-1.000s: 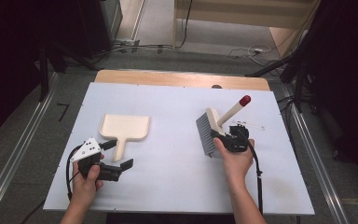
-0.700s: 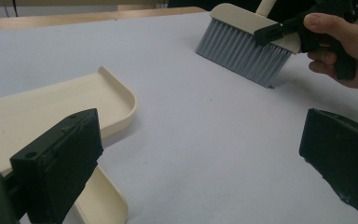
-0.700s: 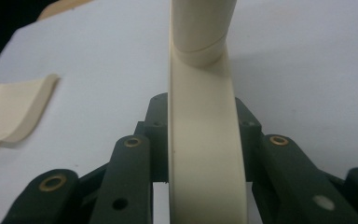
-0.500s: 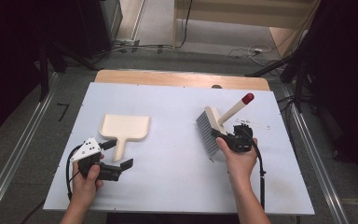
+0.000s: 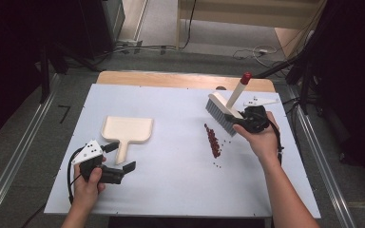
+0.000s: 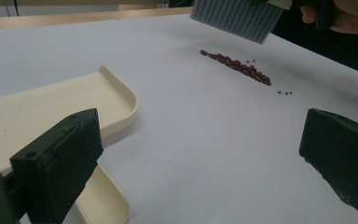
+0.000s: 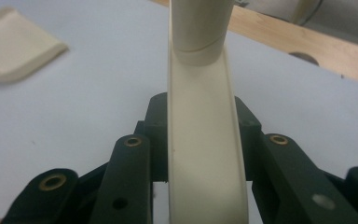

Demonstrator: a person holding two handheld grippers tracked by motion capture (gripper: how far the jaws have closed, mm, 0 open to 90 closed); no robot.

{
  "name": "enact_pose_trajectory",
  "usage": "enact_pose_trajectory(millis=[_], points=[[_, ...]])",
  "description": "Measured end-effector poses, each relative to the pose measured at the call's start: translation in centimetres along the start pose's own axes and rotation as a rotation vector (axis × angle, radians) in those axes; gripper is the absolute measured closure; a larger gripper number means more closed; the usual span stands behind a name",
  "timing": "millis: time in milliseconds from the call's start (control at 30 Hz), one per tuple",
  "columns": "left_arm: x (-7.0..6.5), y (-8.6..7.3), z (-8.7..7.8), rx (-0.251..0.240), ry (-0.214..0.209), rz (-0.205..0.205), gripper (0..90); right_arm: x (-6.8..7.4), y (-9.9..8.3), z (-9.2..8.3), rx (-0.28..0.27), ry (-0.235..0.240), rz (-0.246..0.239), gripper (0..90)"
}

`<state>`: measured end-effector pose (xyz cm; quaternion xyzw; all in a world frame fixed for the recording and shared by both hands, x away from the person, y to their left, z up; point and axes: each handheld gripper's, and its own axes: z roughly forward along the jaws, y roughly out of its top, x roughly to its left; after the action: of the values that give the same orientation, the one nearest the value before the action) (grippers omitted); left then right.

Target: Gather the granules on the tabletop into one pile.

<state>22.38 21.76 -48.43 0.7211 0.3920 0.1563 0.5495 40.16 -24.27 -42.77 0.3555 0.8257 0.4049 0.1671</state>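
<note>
Right gripper [image 5: 244, 121] clamping the cream handle of a grey-bristled, red-tipped brush [image 5: 224, 107], brush hanging tilted above a line of red beans [image 5: 212, 138], left gripper [image 5: 120, 157] gaping wide beside the cream dustpan [image 5: 126, 130].

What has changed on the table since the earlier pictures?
The right tongs, shut on the brush, lifted it up and away, uncovering a row of red beans on the table. The left tongs stayed open by the dustpan, which did not move.
</note>
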Motion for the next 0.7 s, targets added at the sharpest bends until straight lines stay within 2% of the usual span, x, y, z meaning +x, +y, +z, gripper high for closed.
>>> enact_pose_trajectory(millis=[100,167,333,433,533,700], points=[[0.0,-0.1,0.0,0.005,0.002,-0.001,0.0,-0.7,0.2,0.9,0.032,0.007,-0.113,65.3],[0.0,-0.1,0.0,0.006,0.002,0.000,0.0,-1.1,0.2,1.5,0.041,0.036,-0.157,65.3],[0.1,-0.1,-0.1,0.003,0.003,-0.003,0.0,-1.5,-0.4,2.7,0.047,0.089,-0.302,65.3],[0.1,-0.1,-0.1,0.004,0.003,-0.004,0.0,-1.4,-0.8,3.0,0.072,0.100,-0.355,65.3],[0.1,-0.1,-0.1,0.002,0.002,-0.004,0.0,-1.3,-1.2,3.0,0.076,0.147,-0.398,65.3],[0.1,-0.1,-0.1,0.003,0.002,-0.003,0.0,-1.0,-1.8,2.3,0.083,0.177,-0.415,65.3]])
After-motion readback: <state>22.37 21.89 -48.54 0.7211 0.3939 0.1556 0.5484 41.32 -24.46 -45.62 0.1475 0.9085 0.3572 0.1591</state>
